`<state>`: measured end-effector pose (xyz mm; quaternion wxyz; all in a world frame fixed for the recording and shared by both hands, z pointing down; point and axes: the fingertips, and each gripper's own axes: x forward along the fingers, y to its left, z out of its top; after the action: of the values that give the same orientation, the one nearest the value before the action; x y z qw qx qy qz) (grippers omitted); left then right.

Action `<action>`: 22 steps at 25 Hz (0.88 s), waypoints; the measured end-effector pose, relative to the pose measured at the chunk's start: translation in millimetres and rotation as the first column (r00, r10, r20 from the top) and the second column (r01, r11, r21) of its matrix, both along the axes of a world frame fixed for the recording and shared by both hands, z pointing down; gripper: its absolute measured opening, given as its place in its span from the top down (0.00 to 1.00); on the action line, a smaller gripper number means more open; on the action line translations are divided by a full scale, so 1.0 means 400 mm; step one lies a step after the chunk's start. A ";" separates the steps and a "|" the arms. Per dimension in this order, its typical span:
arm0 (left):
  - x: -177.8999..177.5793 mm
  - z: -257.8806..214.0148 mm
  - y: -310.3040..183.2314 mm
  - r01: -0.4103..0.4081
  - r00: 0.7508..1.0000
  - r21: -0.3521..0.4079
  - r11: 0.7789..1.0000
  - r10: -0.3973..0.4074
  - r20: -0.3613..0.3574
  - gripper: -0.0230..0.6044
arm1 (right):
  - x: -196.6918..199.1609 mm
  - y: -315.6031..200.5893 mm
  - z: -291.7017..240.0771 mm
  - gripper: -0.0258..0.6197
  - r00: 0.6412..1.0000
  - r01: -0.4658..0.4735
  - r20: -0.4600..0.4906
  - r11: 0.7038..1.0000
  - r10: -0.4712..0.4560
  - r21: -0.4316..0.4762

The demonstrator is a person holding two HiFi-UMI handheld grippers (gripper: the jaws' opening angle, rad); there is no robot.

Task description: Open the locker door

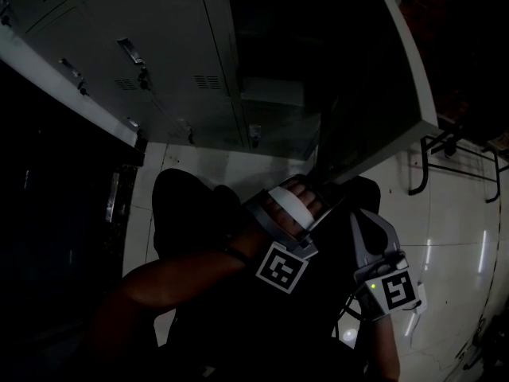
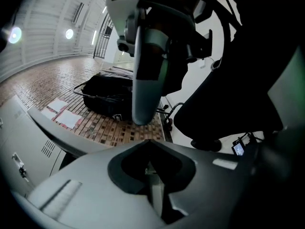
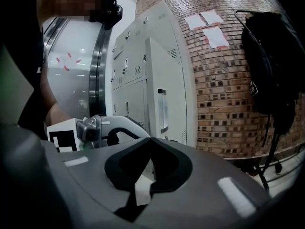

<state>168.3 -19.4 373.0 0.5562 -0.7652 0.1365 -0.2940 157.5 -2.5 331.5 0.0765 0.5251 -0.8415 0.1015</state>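
locker door [image 1: 407, 70]: flat grey sheet metal with a folded edge, swung out open at the upper right of the head view; edge-on at the centre of the right gripper view.
handle [image 3: 163, 111]: long, narrow, upright, on the door's face.
lockers [image 1: 159, 54]: bank of grey metal doors with louvred vents and small latches, upper left of the head view.
left gripper [image 2: 152, 163]: smooth grey plastic; jaws pressed together on nothing, with a dark diamond-shaped cut-out where they meet.
right gripper [image 3: 148, 168]: same grey plastic and same cut-out; jaws closed together, holding nothing.
marker cube [image 1: 281, 267]: white with a black square pattern, on the left gripper, centre of the head view.
floor [image 1: 453, 237]: glossy pale tiles, lower right.
wall [image 3: 228, 94]: rough red-brown brick, right of the lockers.
paper sheets [image 3: 209, 25]: pale, flat, stuck high on the brick.
bag [image 3: 267, 66]: black soft fabric with straps, hanging at the far right.
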 end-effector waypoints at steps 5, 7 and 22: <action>-0.094 -0.025 -0.024 0.070 0.996 -0.080 0.994 -0.073 -0.047 0.94 | -0.047 -0.019 -0.007 0.96 0.999 0.049 -0.003 0.999 -0.049 0.014; -0.131 -0.039 -0.034 0.109 0.989 -0.140 0.984 -0.121 -0.083 0.94 | -0.067 -0.029 -0.012 0.96 0.998 0.070 0.001 0.997 -0.070 0.023; -0.345 -0.043 -0.021 0.113 0.875 -0.600 0.792 -0.366 -0.318 0.94 | -0.219 -0.096 -0.017 0.96 0.975 0.221 0.012 0.974 -0.222 0.043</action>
<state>30.2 -27.7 355.8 0.2197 -0.9149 0.2576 -0.2199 70.0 -40.7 324.8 0.0692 0.4288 -0.8973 0.0793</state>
